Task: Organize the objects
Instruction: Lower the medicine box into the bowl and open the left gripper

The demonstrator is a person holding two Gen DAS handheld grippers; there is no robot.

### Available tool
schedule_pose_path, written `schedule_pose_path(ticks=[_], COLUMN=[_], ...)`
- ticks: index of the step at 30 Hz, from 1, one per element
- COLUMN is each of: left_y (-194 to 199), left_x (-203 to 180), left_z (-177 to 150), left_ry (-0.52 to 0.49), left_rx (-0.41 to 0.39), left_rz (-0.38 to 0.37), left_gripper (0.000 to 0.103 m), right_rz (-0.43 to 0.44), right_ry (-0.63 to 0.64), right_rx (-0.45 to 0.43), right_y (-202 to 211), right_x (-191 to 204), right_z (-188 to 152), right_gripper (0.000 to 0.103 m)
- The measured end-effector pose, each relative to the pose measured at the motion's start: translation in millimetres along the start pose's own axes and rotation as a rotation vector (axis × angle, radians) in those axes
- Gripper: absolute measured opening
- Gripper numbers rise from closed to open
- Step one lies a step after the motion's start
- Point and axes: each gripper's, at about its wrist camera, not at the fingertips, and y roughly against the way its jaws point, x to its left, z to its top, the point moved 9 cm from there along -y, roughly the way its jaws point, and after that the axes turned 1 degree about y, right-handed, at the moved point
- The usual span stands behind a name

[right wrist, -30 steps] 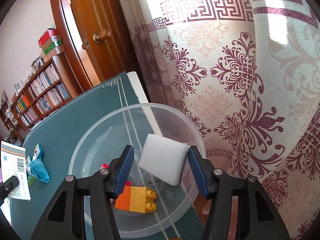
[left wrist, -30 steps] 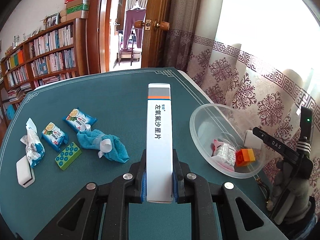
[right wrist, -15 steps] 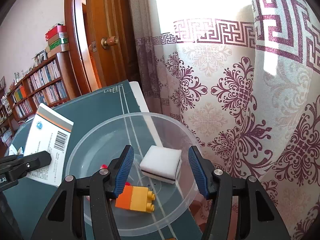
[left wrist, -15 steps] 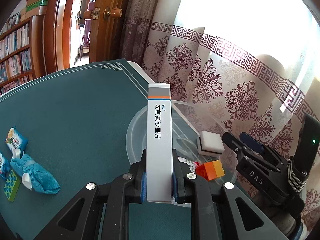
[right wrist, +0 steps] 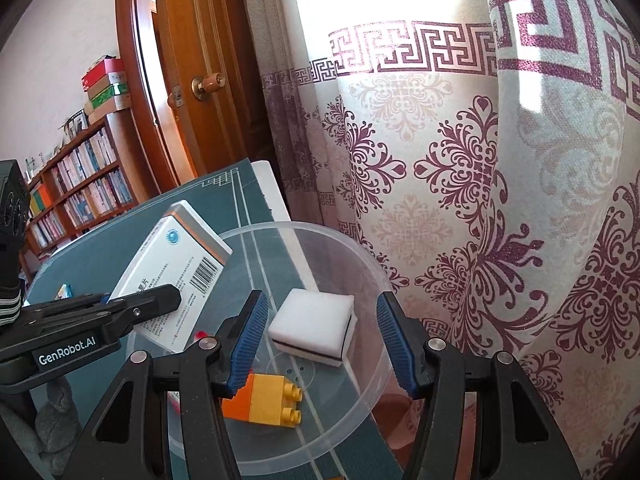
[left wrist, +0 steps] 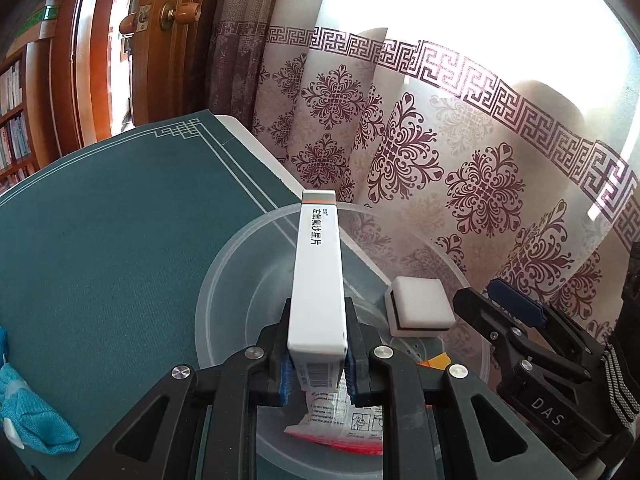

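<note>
A dark teal table mat with white border lines (left wrist: pixel 120 248) covers the table, with a cream curtain printed in maroon (left wrist: pixel 440 152) behind. On the mat's right edge sits a clear round plastic bowl (right wrist: pixel 372 276). The left gripper (left wrist: pixel 316 360) is clamped narrow on a long white medicine box with an orange band (left wrist: pixel 318 276), held over the bowl – about nine o'clock of its centre in the right wrist view. The right gripper (right wrist: pixel 320 344) hangs over the bowl with its jaws standing apart and nothing between the pads. Below it, a white sponge block with a dark stripe (right wrist: pixel 312 328) lies inside near the centre. An orange-and-yellow toy brick (right wrist: pixel 268 400) lies at six o'clock – beside a red-edged sachet (left wrist: pixel 340 428).
</note>
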Motion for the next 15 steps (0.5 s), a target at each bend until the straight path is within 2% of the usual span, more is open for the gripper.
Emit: schedule_pose_path(ticks=[6,8,10,12,15], left_y=[-4.3,-2.1,2.5,8.7,18.0], left_x=[10.8,15.8,20.5,24.9,33.2], left_z=[-2.3,-3.5,-3.3,-1.1,2.0], left_ry=[0.007,0.019,0.038,0.050,0.053], left_rx=[0.004,0.002,-0.015,-0.039,-0.068], left_rz=[0.036,0.046,0.050,0.062,0.100], left_gripper=[0.025,0.036,0.057,0.060,0.060], right_rz=[0.002,0.002,0.003,0.004,0.008], right_ry=[0.004,0.008,0.011,0.015,0.017], right_rx=[0.009,0.010,0.011,0.011,0.012], right_y=[-2.8,-3.6,-4.1,-4.3,-4.4], right_x=[2.0,2.6,3.4,4.5,6.1], right_z=[-3.4,-4.1,-4.6,-5.0,-5.5], right_gripper=[0.059,0.059,0.059,0.059,0.059])
